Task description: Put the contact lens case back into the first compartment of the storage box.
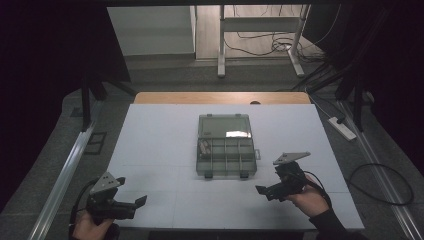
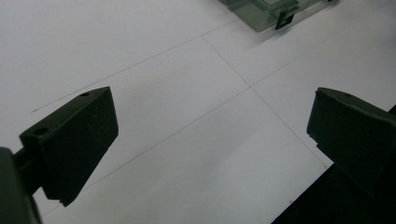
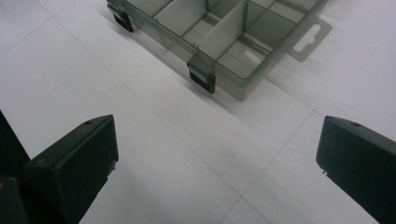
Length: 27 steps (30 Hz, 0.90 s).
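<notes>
Going left to right: the left gripper (image 1: 131, 205) sits low at the near left corner of the white surface (image 1: 160, 135), fingers (image 2: 70, 140) spread wide with nothing between them. It's well apart from everything, so I'd guess it's parked there waiting.

In the middle is the clear plastic organizer box (image 1: 226, 145), lid flipped open and standing up at the far side, so the divided compartments are exposed. The two black latches (image 3: 201, 79) hang on the near edge, facing the person, which makes sense if the lid is meant to come back down toward them. There's a small item in the left compartment (image 1: 204, 146) (too small to tell what it is).

The right gripper (image 1: 267, 191) is nearer, just off the box's near right corner and pointed across toward it, fingers (image 3: 74, 163) also wide apart and holding nothing. Looks like this is the one that will do the work.

Nothing lies between either gripper and the box. Beyond the surface there's a power strip (image 1: 342, 128) and cables on the floor, and a white frame stand (image 1: 260, 30) at the back, all out of the way.
</notes>
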Available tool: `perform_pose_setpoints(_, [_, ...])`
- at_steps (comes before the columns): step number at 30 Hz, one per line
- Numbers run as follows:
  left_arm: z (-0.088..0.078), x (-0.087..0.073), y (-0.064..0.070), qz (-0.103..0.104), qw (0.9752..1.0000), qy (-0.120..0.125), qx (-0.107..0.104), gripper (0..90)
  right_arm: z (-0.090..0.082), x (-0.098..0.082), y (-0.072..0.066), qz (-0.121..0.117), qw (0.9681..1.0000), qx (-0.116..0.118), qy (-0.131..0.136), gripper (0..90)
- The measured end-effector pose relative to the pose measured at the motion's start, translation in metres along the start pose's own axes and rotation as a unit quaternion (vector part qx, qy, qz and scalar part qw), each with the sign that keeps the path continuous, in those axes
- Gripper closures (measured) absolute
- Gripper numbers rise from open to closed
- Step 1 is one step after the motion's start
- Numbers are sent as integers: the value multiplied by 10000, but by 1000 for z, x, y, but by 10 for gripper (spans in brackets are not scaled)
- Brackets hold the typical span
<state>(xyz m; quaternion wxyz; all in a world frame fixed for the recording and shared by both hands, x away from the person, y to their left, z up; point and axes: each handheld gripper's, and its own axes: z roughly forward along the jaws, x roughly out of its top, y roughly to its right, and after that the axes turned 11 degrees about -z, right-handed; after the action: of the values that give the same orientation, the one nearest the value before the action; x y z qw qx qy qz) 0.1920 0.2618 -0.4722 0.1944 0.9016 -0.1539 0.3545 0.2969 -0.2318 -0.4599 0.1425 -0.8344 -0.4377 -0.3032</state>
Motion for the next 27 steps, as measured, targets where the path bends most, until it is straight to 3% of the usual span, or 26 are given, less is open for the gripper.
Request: perform_pose_setpoints(27, [0,0,1,8,10000,-8,27,19,-33,-37,5,323,9989,-340,54,0])
